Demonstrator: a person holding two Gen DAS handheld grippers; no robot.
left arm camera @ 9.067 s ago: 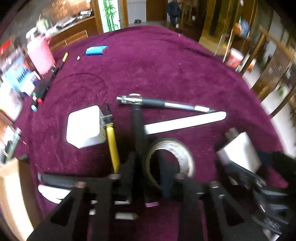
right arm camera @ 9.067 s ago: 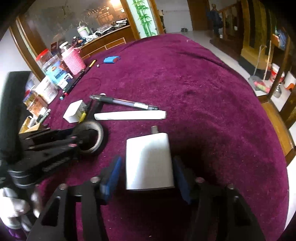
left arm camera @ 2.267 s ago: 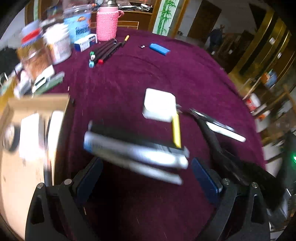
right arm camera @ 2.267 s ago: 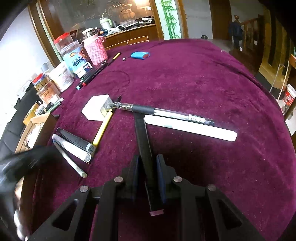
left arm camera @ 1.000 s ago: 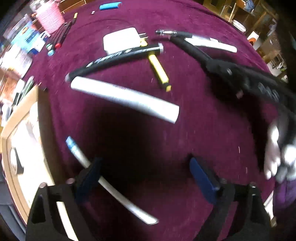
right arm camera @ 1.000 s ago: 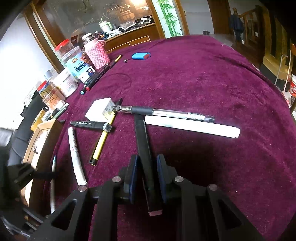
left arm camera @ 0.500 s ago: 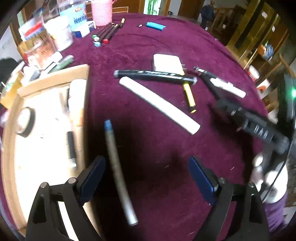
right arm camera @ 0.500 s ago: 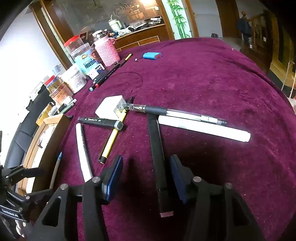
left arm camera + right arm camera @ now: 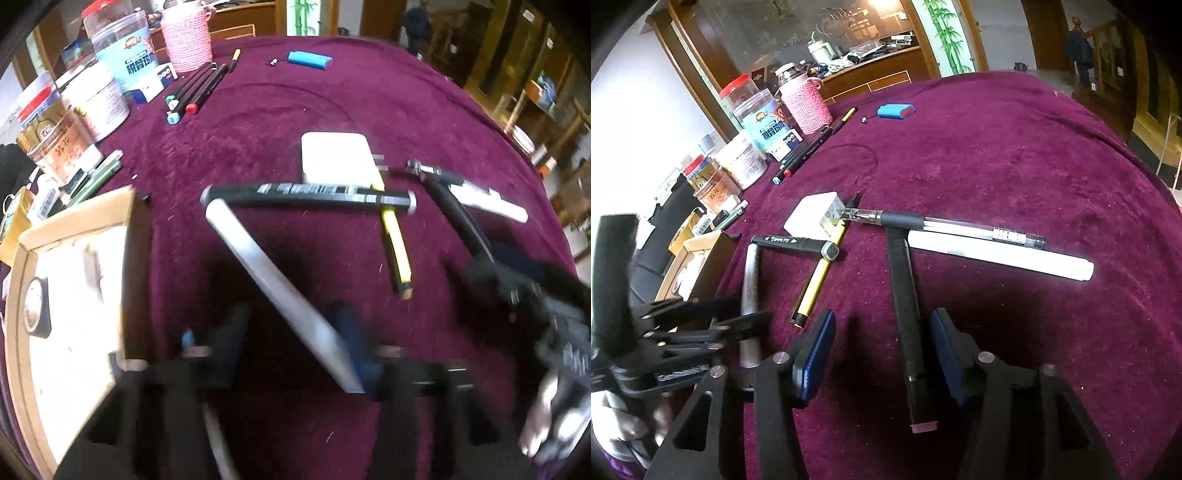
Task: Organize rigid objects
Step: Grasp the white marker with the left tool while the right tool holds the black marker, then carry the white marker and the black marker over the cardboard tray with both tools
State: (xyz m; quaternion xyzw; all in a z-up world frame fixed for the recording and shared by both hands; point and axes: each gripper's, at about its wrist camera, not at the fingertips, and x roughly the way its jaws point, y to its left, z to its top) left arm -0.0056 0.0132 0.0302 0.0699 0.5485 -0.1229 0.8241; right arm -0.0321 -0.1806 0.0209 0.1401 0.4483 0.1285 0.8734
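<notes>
A long white marker point(image 9: 280, 295) lies slanted on the purple cloth between the blurred fingers of my left gripper point(image 9: 291, 332). Its jaws are closing: the right pad is at the marker's near end and the left pad stands apart from it. From the right wrist view the same marker point(image 9: 750, 280) runs through the left gripper point(image 9: 746, 317). My right gripper point(image 9: 882, 350) is open, and a black marker point(image 9: 903, 295) lies loose on the cloth between its blue pads, closer to the right one.
An open cardboard box point(image 9: 74, 216) with a tape roll point(image 9: 35, 314) sits at the left. A white charger point(image 9: 336, 158), a lettered black marker point(image 9: 306, 194), a yellow pen point(image 9: 397, 251), a clear gel pen point(image 9: 960, 223) and another white marker point(image 9: 997, 254) lie mid-table. Jars point(image 9: 746, 110) crowd the far left.
The left gripper has swung from the thin blue-tipped pen over to the white marker, and its jaws have narrowed. The right gripper has let go of the black marker and stays open.
</notes>
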